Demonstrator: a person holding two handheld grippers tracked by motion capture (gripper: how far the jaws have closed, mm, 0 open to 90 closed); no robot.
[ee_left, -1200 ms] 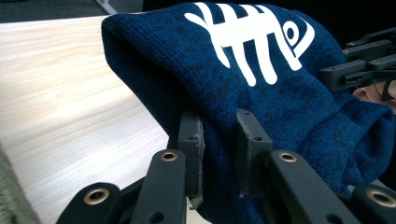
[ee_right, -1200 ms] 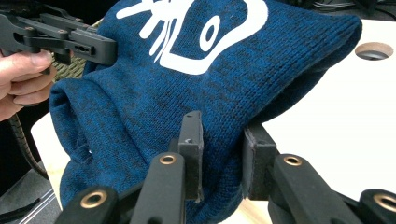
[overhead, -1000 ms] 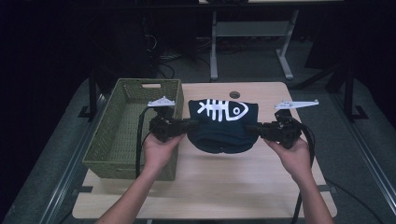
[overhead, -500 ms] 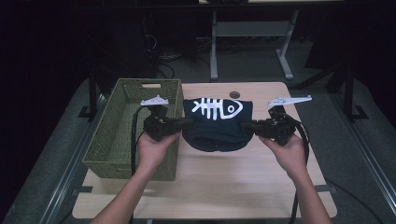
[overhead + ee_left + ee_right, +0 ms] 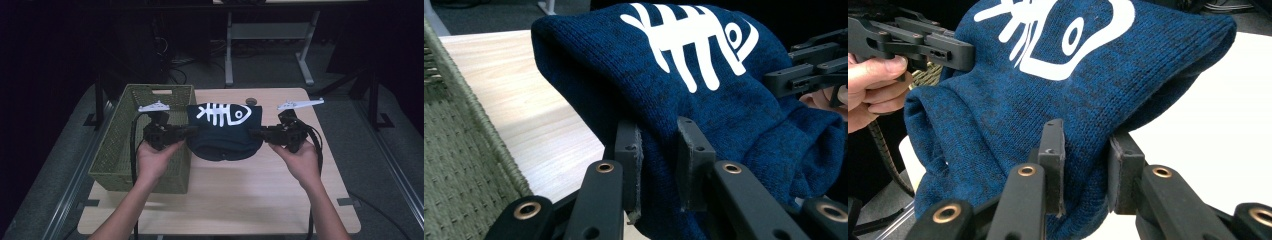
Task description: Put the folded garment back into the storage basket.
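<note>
A dark blue knit garment with a white fish-skeleton print hangs folded between my two grippers, lifted a little above the wooden table. My left gripper is shut on its left edge, beside the basket. My right gripper is shut on its right edge. In the left gripper view the blue garment is bunched between my left gripper pads, with the other gripper at the far right. In the right gripper view the blue garment is pinched by my right gripper, and a hand holds the other gripper at the upper left.
A green woven basket stands on the table's left part, right beside my left hand. A small round dark object lies near the table's far edge. Bare tabletop lies in front of the garment. Table legs and cables are on the dark floor beyond.
Both hands have carried the garment a little to the left, toward the basket, and slightly away from the person. Both grips have stayed shut on the fabric.
</note>
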